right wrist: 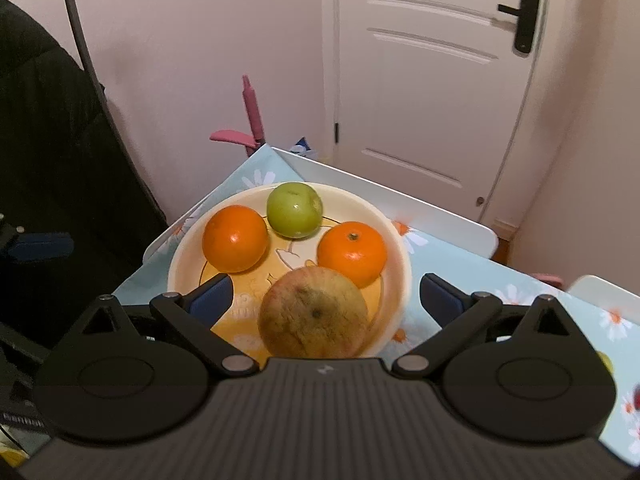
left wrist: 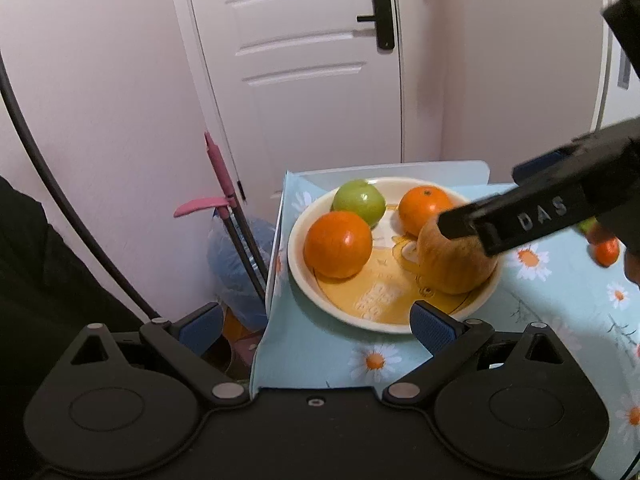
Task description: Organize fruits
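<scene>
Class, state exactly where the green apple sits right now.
In the right wrist view the green apple lies on the far side of the plate, between the two oranges and beyond the big yellowish fruit.

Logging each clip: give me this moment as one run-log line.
stage: fruit on plate | right gripper: open around brownish apple, not gripping | left gripper: open, empty | on plate: two oranges, green apple

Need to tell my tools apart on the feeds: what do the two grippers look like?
Both alike: matte black bodies with round pivot housings, angled linkage arms, silver pins and blue ribbed pads. The right gripper has a ribbed top; its finger reads "DAS". Left gripper.
</scene>
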Tool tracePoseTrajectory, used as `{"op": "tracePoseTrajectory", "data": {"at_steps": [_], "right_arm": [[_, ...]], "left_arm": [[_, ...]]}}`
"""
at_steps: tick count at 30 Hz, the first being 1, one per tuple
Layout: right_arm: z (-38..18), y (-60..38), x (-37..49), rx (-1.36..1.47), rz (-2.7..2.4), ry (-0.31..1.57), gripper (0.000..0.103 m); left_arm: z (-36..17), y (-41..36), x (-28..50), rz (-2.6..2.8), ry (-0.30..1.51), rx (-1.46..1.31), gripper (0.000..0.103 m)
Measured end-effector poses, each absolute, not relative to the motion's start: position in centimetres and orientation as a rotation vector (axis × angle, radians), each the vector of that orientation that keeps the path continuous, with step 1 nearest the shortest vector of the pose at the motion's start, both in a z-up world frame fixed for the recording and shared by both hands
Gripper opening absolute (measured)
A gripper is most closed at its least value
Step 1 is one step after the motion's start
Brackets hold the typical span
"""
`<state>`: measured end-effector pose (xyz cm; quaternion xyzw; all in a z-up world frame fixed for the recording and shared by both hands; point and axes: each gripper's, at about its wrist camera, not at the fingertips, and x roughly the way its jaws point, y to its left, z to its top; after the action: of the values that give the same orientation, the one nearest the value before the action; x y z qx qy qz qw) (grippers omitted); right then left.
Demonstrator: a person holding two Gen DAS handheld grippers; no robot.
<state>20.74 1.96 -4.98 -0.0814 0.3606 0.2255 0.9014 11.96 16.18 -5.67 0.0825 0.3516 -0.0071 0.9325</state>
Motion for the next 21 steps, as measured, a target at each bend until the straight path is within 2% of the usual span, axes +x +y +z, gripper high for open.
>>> {"op": "tracePoseTrajectory", "data": {"at_steps": [13, 21], "right_arm": [[-0.7, -3.1, 15.8, -0.094, 0.310, 0.705, 0.103], [0.7, -9.2, 12.9, -0.052, 0.231, 0.698, 0.103]], "left_arm": [[-1.9, 15.2, 11.4, -0.085, 0.636, 0.162, 0.101], [0.1, 11.7, 10.2, -0.144, 0.591, 0.164, 0.101]]}}
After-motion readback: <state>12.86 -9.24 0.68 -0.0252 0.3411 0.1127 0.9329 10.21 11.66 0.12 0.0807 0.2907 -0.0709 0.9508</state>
